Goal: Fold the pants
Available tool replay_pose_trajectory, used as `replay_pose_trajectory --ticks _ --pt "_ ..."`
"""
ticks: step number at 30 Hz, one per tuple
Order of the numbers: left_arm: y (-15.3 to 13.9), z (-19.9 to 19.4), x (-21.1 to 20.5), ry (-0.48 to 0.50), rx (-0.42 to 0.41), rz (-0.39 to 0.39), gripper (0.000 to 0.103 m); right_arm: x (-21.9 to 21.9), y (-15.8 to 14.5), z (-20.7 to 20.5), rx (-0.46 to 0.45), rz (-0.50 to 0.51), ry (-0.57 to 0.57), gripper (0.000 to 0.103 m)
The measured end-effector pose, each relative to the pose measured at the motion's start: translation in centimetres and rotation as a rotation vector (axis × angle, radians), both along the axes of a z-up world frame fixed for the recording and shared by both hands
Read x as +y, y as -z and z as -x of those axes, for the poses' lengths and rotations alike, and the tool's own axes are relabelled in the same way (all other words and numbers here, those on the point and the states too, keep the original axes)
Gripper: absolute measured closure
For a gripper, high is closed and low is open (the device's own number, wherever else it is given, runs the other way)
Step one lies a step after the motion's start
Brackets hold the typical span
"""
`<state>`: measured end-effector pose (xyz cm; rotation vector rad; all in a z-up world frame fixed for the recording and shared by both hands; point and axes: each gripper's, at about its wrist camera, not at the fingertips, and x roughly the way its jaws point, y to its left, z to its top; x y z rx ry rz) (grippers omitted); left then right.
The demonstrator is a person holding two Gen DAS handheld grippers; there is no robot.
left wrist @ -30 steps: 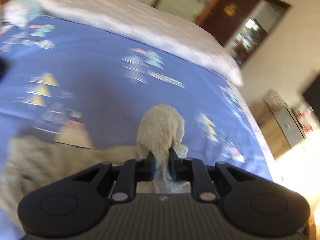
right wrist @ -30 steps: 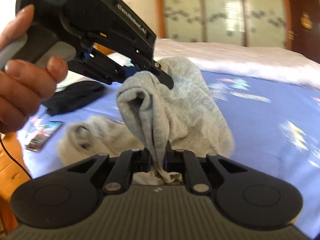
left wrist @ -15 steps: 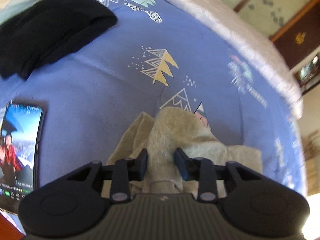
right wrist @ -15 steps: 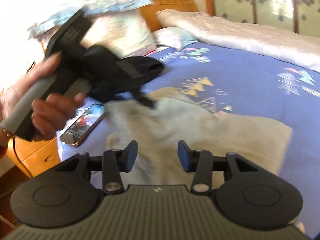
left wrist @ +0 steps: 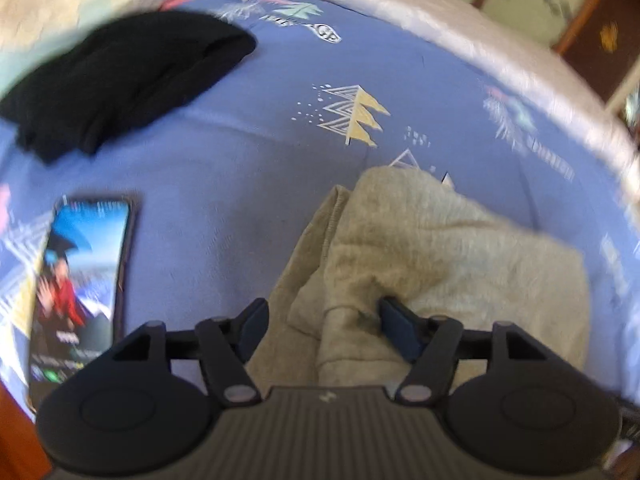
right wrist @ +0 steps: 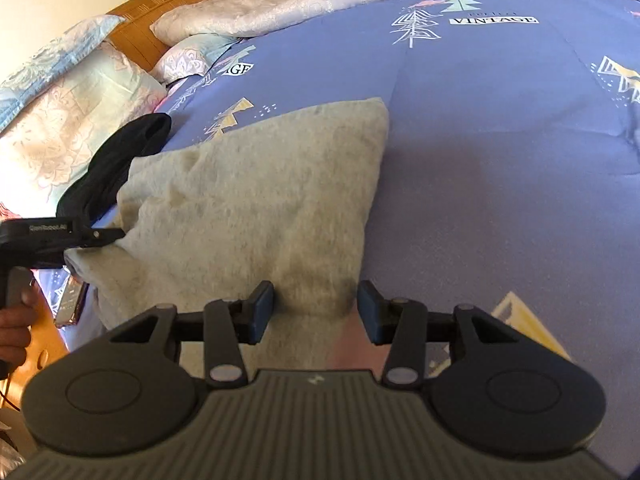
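The left gripper (left wrist: 324, 324) hangs over the grey pants (left wrist: 440, 256) on the blue bedspread (left wrist: 240, 152), its jaws opening with a fold of cloth between them. A phone (left wrist: 80, 288) lies near the bed's left edge, a black garment (left wrist: 120, 76) toward the far left corner.

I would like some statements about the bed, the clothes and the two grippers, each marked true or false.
1. The folded grey fleece pants lie on the blue patterned bedsheet. True.
2. The right gripper pinches the pants tightly. False: its fingers stand apart, with cloth only lying between them.
3. A smartphone with a lit screen lies on the sheet beside the pants. True.
4. The black folded garment lies on top of the grey pants. False: it lies apart, nearer the pillows.
5. The left gripper is shut. False: its jaws are opening, cloth loose between them.
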<state>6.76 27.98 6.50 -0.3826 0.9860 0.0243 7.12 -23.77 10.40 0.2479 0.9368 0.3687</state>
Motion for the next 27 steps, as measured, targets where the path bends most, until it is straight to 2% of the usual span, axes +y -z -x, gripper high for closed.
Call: replay_pose_trajectory --ticks 2,3,4,6,8,10,11,12,13,14,16,19,23,27 --pt "-0.5 0.1 0.5 0.003 -0.016 0.034 0.021 -0.8 -0.7 0.1 -0.010 -0.056 0.014 0.051" --pt "-0.6 0.1 0.4 0.015 -0.021 0.040 0.005 -1.2 -1.0 0.2 -0.015 -0.080 0.025 0.047" --pt "-0.6 0.2 0.2 0.036 -0.024 0.051 0.002 -1.5 -0.9 0.1 -0.014 -0.096 0.037 0.038" --pt "0.2 0.1 -0.3 0.081 -0.003 0.085 0.003 -1.4 -0.3 -0.4 0.018 -0.136 0.053 0.036" --pt "1.4 0.1 -1.3 0.116 0.041 0.119 0.016 0.1 1.3 -1.7 0.081 -0.166 0.042 0.037" --pt "2.3 0.2 -2.4 0.101 0.057 0.087 0.028 1.0 2.3 -2.0 0.114 -0.183 0.024 0.039" --pt "2.3 0.6 -3.0 0.089 0.040 0.058 0.031 1.4 2.1 -1.8 0.094 -0.168 0.014 0.051" --pt "2.1 0.8 -3.3 0.081 0.029 0.052 0.041 1.7 1.7 -1.8 0.087 -0.161 -0.008 0.057" --pt "1.9 1.1 -3.5 0.072 0.020 0.065 0.054 1.8 1.3 -1.8 0.075 -0.154 -0.011 0.072" --pt "1.6 1.5 -3.8 0.072 0.009 0.105 0.066 1.5 0.7 -1.7 0.059 -0.152 -0.008 0.080" --pt "1.0 1.9 -4.6 0.054 -0.003 0.111 0.070 0.9 0.2 -2.0 0.021 -0.161 -0.002 0.082" --pt "0.3 2.2 -6.3 0.073 -0.025 0.122 0.077 0.6 -1.5 -0.8 -0.082 -0.111 -0.013 0.083" --pt "0.0 2.9 -8.6 0.127 -0.038 0.203 0.079 -1.1 -3.9 1.3 -0.228 -0.032 -0.009 0.083" --pt "-0.1 3.4 -12.6 0.209 -0.028 0.225 0.079 -4.7 -5.0 2.9 -0.293 0.015 0.039 0.083"
